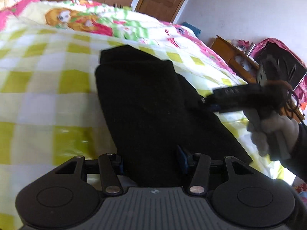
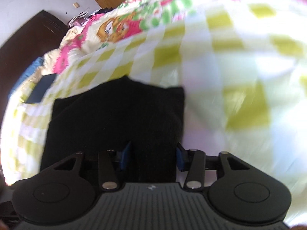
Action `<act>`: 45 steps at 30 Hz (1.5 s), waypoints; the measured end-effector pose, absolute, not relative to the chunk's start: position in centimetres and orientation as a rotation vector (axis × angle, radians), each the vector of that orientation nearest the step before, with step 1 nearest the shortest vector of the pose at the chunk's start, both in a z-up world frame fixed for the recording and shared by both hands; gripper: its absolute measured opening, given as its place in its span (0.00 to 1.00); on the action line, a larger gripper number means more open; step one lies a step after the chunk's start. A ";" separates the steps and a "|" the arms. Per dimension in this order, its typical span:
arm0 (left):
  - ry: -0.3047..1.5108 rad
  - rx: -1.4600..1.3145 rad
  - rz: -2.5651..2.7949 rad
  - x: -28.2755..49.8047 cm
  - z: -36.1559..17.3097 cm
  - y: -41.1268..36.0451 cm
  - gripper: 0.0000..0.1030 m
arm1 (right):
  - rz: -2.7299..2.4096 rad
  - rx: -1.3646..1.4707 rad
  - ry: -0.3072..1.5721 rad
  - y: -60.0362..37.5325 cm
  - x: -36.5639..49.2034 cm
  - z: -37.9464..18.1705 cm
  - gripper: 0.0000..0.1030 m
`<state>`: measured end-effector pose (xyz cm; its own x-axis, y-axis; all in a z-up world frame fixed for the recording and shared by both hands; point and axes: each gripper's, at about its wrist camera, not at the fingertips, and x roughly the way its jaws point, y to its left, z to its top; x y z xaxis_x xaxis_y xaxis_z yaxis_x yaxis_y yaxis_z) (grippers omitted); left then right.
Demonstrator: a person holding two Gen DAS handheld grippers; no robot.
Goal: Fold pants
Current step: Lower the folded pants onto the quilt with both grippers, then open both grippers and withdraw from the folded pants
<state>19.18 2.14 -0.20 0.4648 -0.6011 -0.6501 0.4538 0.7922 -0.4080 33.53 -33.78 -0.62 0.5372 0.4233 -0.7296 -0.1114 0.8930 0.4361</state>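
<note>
Bed [image 1: 38, 80], left portion: checked yellow-and-white quilt, bare and roomy out to the far printed border. Plenty of slack surface on this side to lay a fold over.

Centre: black pants [image 1: 145, 103] lie on the quilt, already doubled into a long narrow stack running away from the left gripper [image 1: 151, 161]. Judged soft, light, limp; no stiffness to carry a fold, so unsupported cloth will sag and layers may slide. Best hold probably the near end, pinching all layers together at both corners. Far end shows two stepped edges, not quite flush.

Left gripper: jaws parted, cloth lying between the pads [image 1: 181, 158] but not pinched — released.

Right of centre: right gripper [image 1: 209, 100] reaches in over the pants' right edge, held by a hand [image 1: 272, 130]. From its own camera, right gripper [image 2: 153, 156] straddles the stack's near right portion, pads apart, nothing clamped.

Far right: bed edge close; cluttered wooden furniture [image 1: 230, 51] beyond. Little margin there.
</note>
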 end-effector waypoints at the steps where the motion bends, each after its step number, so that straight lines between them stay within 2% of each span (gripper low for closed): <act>1: 0.876 -0.185 -0.646 19.2 0.0 1.8 0.60 | 0.312 0.328 0.950 -34.1 33.7 -0.1 0.49; 7: 0.769 -0.085 -0.514 15.8 3.2 3.9 0.59 | 0.338 0.233 0.771 -35.0 26.7 4.4 0.51; 12: 0.644 0.097 -0.515 16.4 5.3 1.5 0.59 | 0.465 0.179 0.718 -30.7 21.2 3.7 0.50; 15: 0.658 0.150 -0.478 19.7 3.6 0.0 0.59 | 0.474 0.090 0.718 -27.9 20.8 2.0 0.52; 20: 0.738 0.088 -0.423 23.7 0.2 0.9 0.74 | 0.445 0.068 0.745 -27.2 22.9 -0.4 0.51; 23: 0.726 0.072 -0.420 23.9 1.0 1.2 0.72 | 0.447 0.091 0.721 -27.8 22.6 1.3 0.52; 29: 0.567 0.086 -0.373 24.2 4.2 1.1 0.70 | 0.491 0.132 0.678 -27.4 22.4 2.4 0.55; 33: 0.667 0.178 -0.327 27.3 1.1 -0.3 0.74 | 0.563 0.117 0.708 -24.4 21.3 1.4 0.56; 35: 0.683 0.209 -0.288 27.9 0.0 -0.4 0.74 | 0.592 0.053 0.697 -22.6 20.1 0.7 0.61; 38: 0.734 0.232 -0.200 29.3 -0.6 0.2 0.74 | 0.585 -0.070 0.699 -20.2 18.5 -0.4 0.62; 40: 0.755 0.188 -0.183 29.6 -0.2 1.2 0.72 | 0.601 -0.080 0.694 -20.0 17.8 0.4 0.61; 45: 0.673 0.098 -0.158 25.7 3.8 3.4 0.70 | 0.609 0.005 0.627 -20.4 16.2 1.9 0.60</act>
<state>25.65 3.37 3.75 0.7707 -0.1138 -0.6269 0.1771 0.9834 0.0392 16.22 -20.40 1.92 0.6414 0.5360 -0.5489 -0.5332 0.8258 0.1834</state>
